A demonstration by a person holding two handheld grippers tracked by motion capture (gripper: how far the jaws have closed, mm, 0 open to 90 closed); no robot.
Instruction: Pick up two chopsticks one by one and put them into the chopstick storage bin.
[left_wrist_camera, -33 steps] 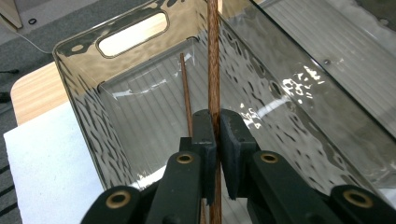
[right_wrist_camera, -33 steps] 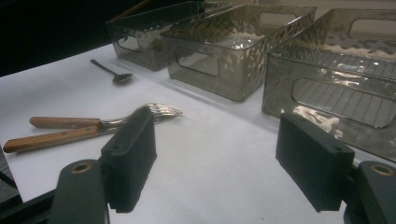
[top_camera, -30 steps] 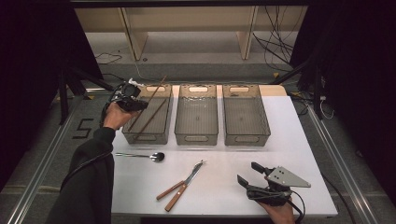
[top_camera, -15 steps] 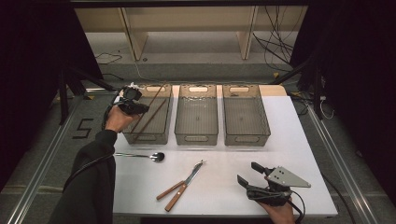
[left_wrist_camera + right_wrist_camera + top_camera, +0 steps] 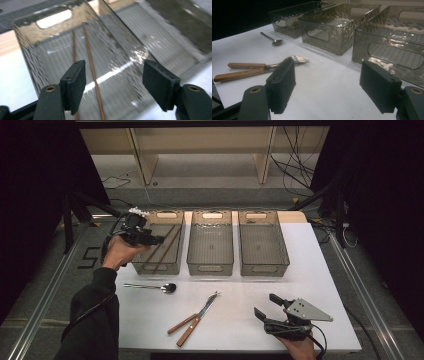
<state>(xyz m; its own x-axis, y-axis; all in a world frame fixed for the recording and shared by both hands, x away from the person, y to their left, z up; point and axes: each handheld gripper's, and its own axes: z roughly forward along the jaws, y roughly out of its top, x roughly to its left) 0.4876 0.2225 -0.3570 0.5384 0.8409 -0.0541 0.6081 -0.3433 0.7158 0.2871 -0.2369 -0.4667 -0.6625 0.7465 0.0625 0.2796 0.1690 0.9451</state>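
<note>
Left claw (image 5: 157,240): we log it over the near left corner of the left bin (image 5: 159,242), jaws just opened wide, nothing between them. Chopsticks (image 5: 161,249): two, lying inside that bin, apparently leaning on its far wall. Right claw (image 5: 266,307): jaws apart, empty, at the near right of the bench (image 5: 320,270). Spoon (image 5: 152,286), knife and fork (image 5: 196,319): on the bench, near side.

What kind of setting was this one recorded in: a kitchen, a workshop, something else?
Most likely a lab recording station, not a kitchen: a white table framed by dark curtains, loose cables on the floor, and three identical grey bins set in a row for sorting cutlery.
</note>
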